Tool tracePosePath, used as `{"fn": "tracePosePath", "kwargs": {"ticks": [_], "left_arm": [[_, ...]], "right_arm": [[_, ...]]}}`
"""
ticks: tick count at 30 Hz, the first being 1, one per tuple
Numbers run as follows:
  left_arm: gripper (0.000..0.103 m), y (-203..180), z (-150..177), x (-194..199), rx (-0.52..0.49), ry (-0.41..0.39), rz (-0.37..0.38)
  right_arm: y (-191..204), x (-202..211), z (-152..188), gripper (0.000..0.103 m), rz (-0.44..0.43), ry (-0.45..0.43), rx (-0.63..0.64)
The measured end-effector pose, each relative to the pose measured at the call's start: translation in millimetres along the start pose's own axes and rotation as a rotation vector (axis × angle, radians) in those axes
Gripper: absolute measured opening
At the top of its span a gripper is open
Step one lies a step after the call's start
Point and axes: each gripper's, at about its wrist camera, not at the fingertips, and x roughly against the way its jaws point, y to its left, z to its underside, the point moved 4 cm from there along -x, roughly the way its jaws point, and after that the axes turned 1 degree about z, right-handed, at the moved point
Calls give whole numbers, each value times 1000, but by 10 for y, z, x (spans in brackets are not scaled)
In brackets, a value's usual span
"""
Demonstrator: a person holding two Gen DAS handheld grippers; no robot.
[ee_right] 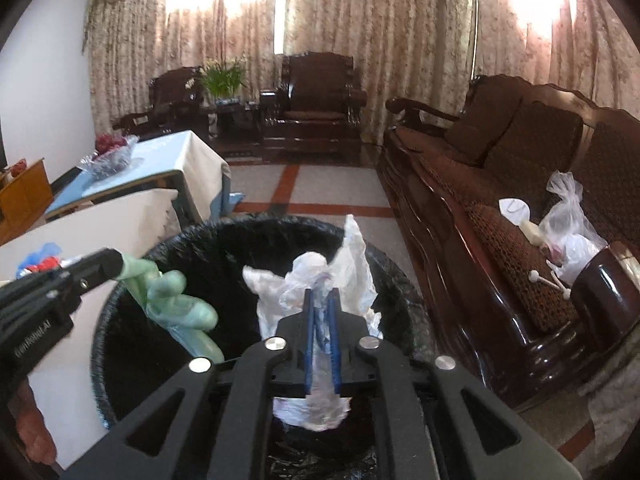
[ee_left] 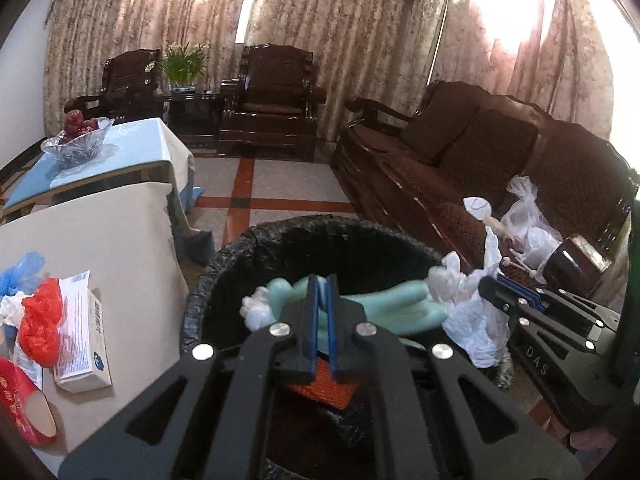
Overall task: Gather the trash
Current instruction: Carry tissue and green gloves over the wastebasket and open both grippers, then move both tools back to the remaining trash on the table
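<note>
My left gripper [ee_left: 321, 282] is shut on a pale green rubber glove [ee_left: 384, 304] and holds it over the black-lined trash bin [ee_left: 240, 240]. My right gripper [ee_right: 322, 296] is shut on a crumpled white plastic bag [ee_right: 320, 276] above the same bin [ee_right: 224, 236]. In the right wrist view the left gripper [ee_right: 116, 266] comes in from the left with the glove [ee_right: 180, 308] hanging from it. In the left wrist view the right gripper [ee_left: 486, 282] is at the right with the white bag [ee_left: 472, 308].
A cream-covered table [ee_left: 120, 240] at left holds a red bag [ee_left: 40, 320], a blue bag [ee_left: 20, 272] and a tissue box [ee_left: 80, 336]. A dark wooden sofa [ee_right: 500, 216] at right carries clear plastic bags [ee_right: 568, 220] and sticks [ee_right: 548, 280]. A glass fruit bowl [ee_left: 76, 144] stands on a farther table.
</note>
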Motion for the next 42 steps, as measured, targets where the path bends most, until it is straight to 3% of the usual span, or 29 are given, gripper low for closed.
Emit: {"fn": "tracePosePath", "kwargs": {"ticks": [1, 2, 3, 5, 7, 8, 12, 18, 24, 42], "left_arm": [[11, 20, -2, 8, 2, -2, -9], [24, 50, 3, 16, 3, -3, -20], [41, 90, 7, 41, 7, -8, -27], [48, 185, -4, 115, 9, -22, -52], [53, 290, -16, 194, 7, -23, -77], [56, 367, -11, 254, 9, -26, -98], [69, 668, 30, 486, 25, -49, -193], [76, 1265, 201, 972, 75, -60, -340], [77, 1746, 368, 1344, 140, -47, -450], [77, 2548, 789, 1919, 229, -15, -605]], "right_arm": [[4, -2, 22, 29, 1, 1, 0], [2, -14, 40, 37, 4, 3, 0], [8, -21, 57, 56, 8, 2, -4], [45, -10, 76, 66, 2, -3, -16], [103, 2, 88, 89, -8, -3, -27], [143, 18, 88, 92, -9, -8, -29], [450, 74, 88, 97, -56, -15, 2], [1006, 132, 76, 97, -156, -11, 46], [1599, 172, 111, 97, -246, -8, 86], [2705, 279, 233, 97, -390, -23, 197]]}}
